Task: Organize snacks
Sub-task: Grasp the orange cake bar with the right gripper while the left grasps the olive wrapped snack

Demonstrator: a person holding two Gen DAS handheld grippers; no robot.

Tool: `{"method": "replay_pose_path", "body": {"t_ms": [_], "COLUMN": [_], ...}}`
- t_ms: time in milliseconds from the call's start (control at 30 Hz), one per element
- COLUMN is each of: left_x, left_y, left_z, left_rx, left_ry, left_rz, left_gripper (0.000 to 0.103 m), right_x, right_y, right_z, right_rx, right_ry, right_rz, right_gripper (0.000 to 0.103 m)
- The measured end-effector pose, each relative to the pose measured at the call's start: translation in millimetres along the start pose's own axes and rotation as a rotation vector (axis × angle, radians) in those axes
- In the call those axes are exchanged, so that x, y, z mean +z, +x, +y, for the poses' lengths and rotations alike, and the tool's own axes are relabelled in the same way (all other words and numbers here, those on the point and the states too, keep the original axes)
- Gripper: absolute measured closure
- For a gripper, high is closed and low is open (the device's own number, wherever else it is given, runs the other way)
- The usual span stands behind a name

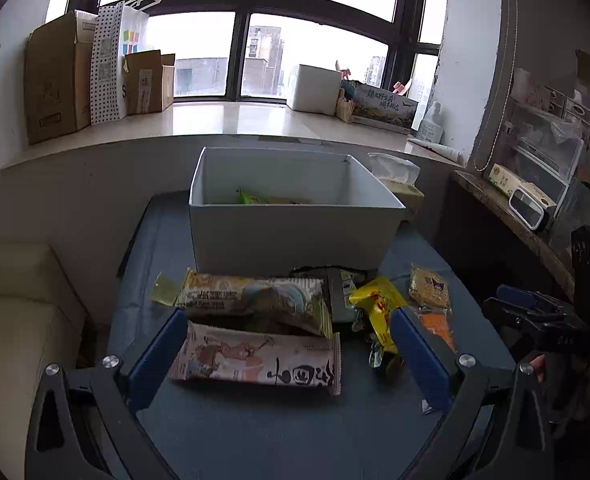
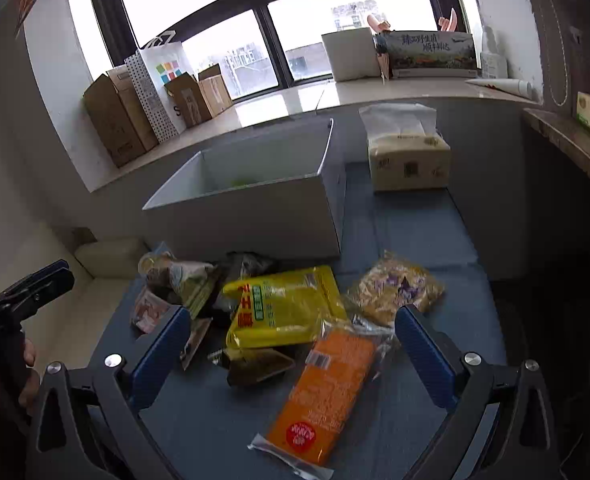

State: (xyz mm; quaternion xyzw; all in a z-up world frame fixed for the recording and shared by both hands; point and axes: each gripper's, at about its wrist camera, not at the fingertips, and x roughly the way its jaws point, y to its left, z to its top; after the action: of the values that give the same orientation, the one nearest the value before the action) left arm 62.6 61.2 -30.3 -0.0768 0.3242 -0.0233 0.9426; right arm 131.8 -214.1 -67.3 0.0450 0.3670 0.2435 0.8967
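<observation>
The white box sits mid-table, probably a couple of snacks inside already. Just in front of it, long beige wrapper, yellow pouch, orange pack: light, crinkly, slippery, so pinch mid-body. Left gripper and right gripper both gape wide, empty.

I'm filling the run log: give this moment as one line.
left gripper: open over long packets | right gripper: open over orange packet | white box: few snacks inside

both hand-held grippers tilt downward side by side; the left hand-held gripper and right hand-held gripper have jaws spread wide, gripping nothing.
</observation>
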Motion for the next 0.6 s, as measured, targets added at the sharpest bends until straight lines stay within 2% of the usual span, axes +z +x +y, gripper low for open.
{"method": "replay_pose_path", "body": {"t_ms": [133, 267, 467, 600], "left_x": [-32.9, -54.3, -67.2, -68.8], "left_y": [0.1, 4.0, 0.2, -0.8], "left_z": [0.5, 1.7, 6.3, 7.9], "left_rx": [0.026, 0.031, 0.027, 0.024], "left_ry": [-0.018, -0.014, -0.019, -0.021], "left_rz": [0.054, 0.103, 0.121, 0.120], "left_gripper": [0.000, 0.000, 0.000, 0.000], "right_x": [-42.1, -62.8, -66.1, -64.7], "right_y": [13.6, 35.6, 62.0, 78.7], "right_z": [0.4, 0.7, 4.9, 10.1], "right_rx": [-0.060, -0.119, -0.198, -0.215], "right_ry": [-0.009, -0.029, -0.075, -0.096], "right_rz": [0.091, 0.169, 0.232, 0.264], "right_gripper": [0.000, 0.000, 0.000, 0.000]}}
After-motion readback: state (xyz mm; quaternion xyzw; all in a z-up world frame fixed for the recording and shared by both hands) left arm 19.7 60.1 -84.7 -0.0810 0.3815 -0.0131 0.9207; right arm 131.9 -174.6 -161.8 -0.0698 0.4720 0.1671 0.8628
